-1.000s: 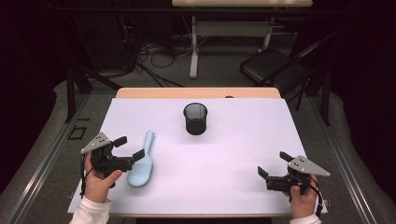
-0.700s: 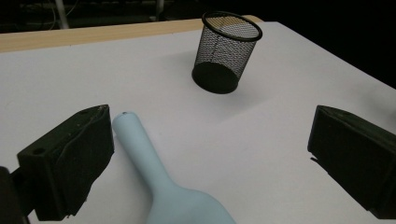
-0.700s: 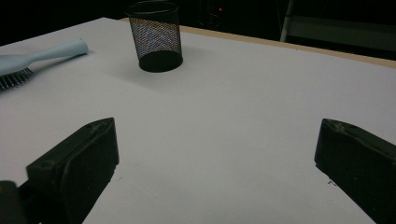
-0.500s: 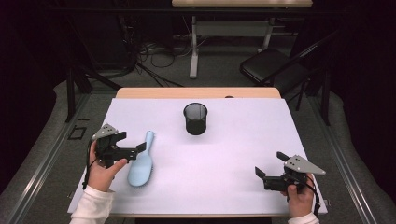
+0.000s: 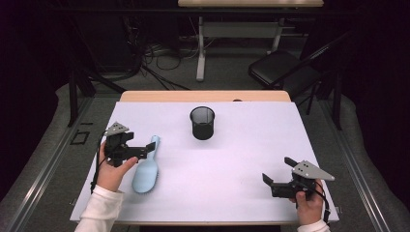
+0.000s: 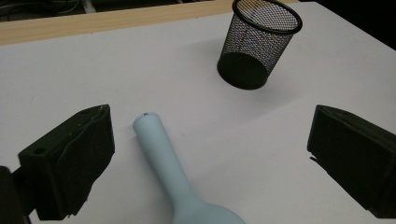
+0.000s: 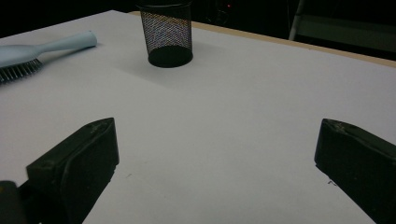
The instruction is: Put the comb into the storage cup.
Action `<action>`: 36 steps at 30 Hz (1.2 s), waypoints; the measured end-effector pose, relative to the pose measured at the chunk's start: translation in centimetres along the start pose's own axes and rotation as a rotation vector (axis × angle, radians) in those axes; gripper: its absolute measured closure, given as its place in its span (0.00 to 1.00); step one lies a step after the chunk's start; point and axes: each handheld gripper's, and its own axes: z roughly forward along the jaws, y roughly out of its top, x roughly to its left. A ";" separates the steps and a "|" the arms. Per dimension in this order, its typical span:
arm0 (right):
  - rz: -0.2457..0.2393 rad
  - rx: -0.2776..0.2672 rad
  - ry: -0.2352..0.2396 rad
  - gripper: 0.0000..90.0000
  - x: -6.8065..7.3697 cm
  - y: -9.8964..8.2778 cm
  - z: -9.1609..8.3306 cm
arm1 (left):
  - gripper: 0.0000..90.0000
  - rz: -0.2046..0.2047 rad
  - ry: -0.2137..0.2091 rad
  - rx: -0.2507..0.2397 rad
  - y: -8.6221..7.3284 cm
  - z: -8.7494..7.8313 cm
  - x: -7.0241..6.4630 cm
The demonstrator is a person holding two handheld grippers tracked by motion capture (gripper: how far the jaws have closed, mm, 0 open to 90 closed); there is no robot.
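A light blue hairbrush [image 5: 146,166] lies on the white table cover, handle pointing away from the person. My left gripper [image 5: 143,150] is open and hovers over the handle [image 6: 156,140], with the jaws spread wide to either side of it and not touching. A black mesh cup [image 5: 202,123] stands upright at the middle back, seen too in the left gripper view [image 6: 259,43] and the right gripper view [image 7: 168,33]. My right gripper [image 5: 278,176] is open near the front right with nothing between its jaws. The brush's bristles [image 7: 18,70] face down.
The white cover [image 5: 232,164] spreads across the table, with a bare wooden strip [image 5: 203,95] along its far edge. Beyond the table are a black chair [image 5: 283,70], a table leg and cables on the floor.
My left gripper has moved away from the person and up along the brush, from beside its head to over the handle. The right gripper has shifted slightly.
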 end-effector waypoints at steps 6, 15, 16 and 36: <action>-0.003 0.001 0.000 0.00 0.1 0.0 0.0 | 0.06 -0.015 0.012 0.023 -0.2 0.2 0.5; 0.002 0.000 -0.002 0.00 0.1 0.0 0.0 | 0.27 -0.074 0.049 0.050 0.0 0.8 1.7; 0.003 -0.002 0.000 0.00 0.1 0.0 0.0 | 0.30 -0.081 0.055 0.047 0.1 0.9 1.8; -0.001 0.006 0.002 0.00 0.1 -0.1 0.1 | 0.67 -0.135 0.125 0.137 0.6 2.7 3.1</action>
